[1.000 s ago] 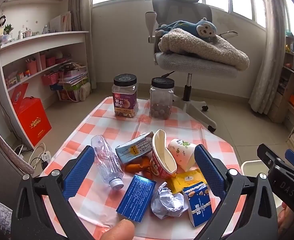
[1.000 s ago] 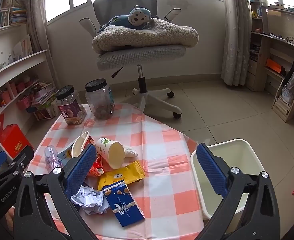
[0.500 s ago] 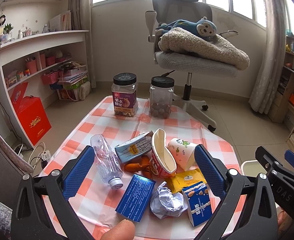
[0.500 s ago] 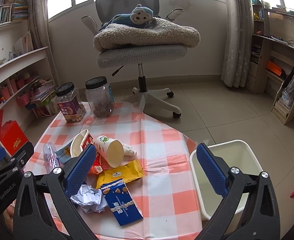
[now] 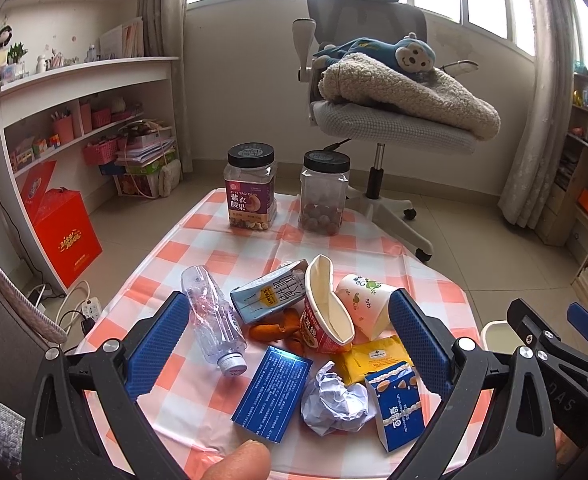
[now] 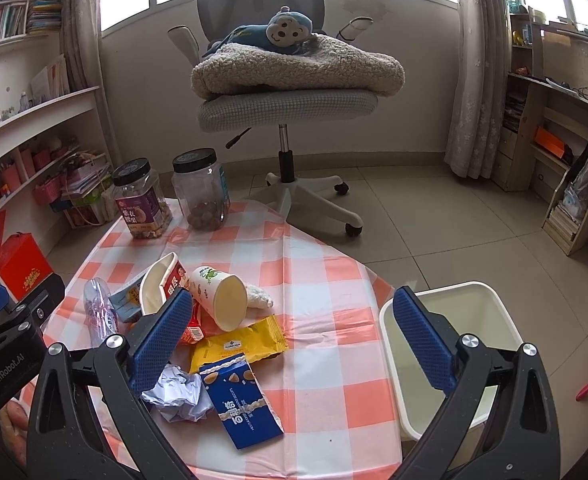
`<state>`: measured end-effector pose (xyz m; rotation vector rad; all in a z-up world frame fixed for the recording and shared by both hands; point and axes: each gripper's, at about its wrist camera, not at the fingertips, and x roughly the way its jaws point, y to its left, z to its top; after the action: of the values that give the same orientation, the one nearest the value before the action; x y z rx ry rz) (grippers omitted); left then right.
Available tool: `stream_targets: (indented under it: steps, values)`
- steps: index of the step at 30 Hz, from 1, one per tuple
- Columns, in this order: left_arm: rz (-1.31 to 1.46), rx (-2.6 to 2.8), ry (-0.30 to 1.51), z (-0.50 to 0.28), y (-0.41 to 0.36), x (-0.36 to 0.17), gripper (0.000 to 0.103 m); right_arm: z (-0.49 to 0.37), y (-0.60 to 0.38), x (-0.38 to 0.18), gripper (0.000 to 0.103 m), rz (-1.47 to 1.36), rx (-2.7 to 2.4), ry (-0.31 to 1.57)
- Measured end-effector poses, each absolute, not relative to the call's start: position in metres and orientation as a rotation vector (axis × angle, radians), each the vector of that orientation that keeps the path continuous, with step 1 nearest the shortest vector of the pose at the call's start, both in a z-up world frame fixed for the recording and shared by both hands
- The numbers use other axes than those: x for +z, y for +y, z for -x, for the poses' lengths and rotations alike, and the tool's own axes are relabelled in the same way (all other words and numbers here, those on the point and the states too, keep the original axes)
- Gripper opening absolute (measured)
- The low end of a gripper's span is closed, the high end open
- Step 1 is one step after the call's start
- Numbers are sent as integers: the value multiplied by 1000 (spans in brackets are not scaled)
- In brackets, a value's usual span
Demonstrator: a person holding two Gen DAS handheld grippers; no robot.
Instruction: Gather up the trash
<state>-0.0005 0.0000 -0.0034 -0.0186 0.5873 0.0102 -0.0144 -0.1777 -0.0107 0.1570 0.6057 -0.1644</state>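
Risk: my wide-open, empty right gripper (image 6: 290, 330) may snag the checked plastic tablecloth (image 6: 326, 276) while taking the crumpled white paper ball (image 6: 176, 394) at seven o'clock; left gripper (image 5: 290, 334) likewise gapes, empty.

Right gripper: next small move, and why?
Probably lower the right gripper onto the blue snack box. Both grippers are open and hold nothing, all the trash is still on the table, and that box lies nearest the bin, clear of the pile.
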Motion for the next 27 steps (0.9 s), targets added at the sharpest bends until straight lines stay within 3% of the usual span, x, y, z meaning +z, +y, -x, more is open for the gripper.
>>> stream_targets:
  steps: [27]
  values:
    - [22, 3, 605, 0, -2, -6, 97, 15, -178, -10, 96, -150, -169, 597]
